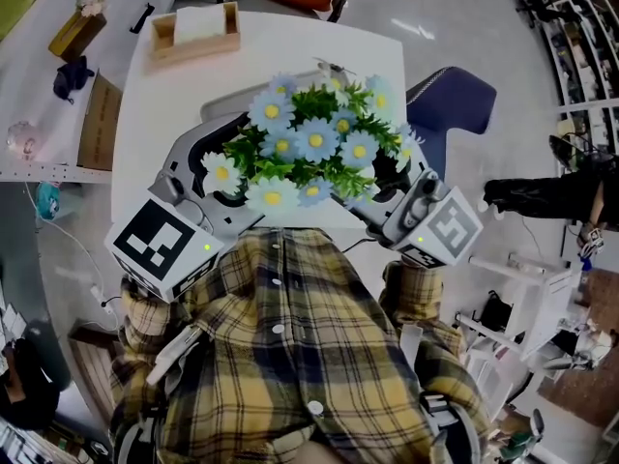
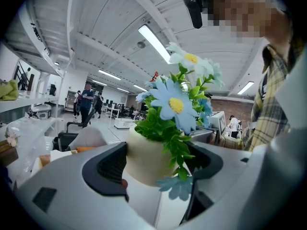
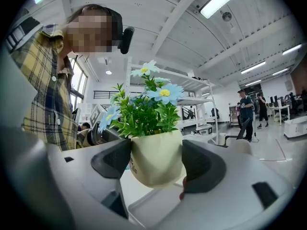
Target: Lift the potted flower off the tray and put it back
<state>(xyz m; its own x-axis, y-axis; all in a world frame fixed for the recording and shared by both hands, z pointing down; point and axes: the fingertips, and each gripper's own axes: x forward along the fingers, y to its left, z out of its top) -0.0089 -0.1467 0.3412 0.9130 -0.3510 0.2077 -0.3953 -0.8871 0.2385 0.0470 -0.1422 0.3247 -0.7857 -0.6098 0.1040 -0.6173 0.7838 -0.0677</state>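
Note:
The potted flower [image 1: 305,143], blue and white daisies over green leaves in a cream pot [image 3: 156,163], hangs in the air close to my chest, above the table. Both grippers hold it from opposite sides. My left gripper [image 2: 156,169] is shut on the pot [image 2: 146,162], with one dark pad on each side of it. My right gripper [image 3: 157,164] is shut on the pot the same way. In the head view the left gripper [image 1: 198,177] and right gripper [image 1: 392,201] flank the blooms, which hide the pot and fingertips. The grey tray [image 1: 251,93] lies below and beyond, partly covered by flowers.
A white table [image 1: 290,42] carries a wooden box [image 1: 193,29] at its far edge. A blue chair [image 1: 450,100] stands to the right, and a cardboard box [image 1: 97,124] sits on a bench at left. People walk in the far background of both gripper views.

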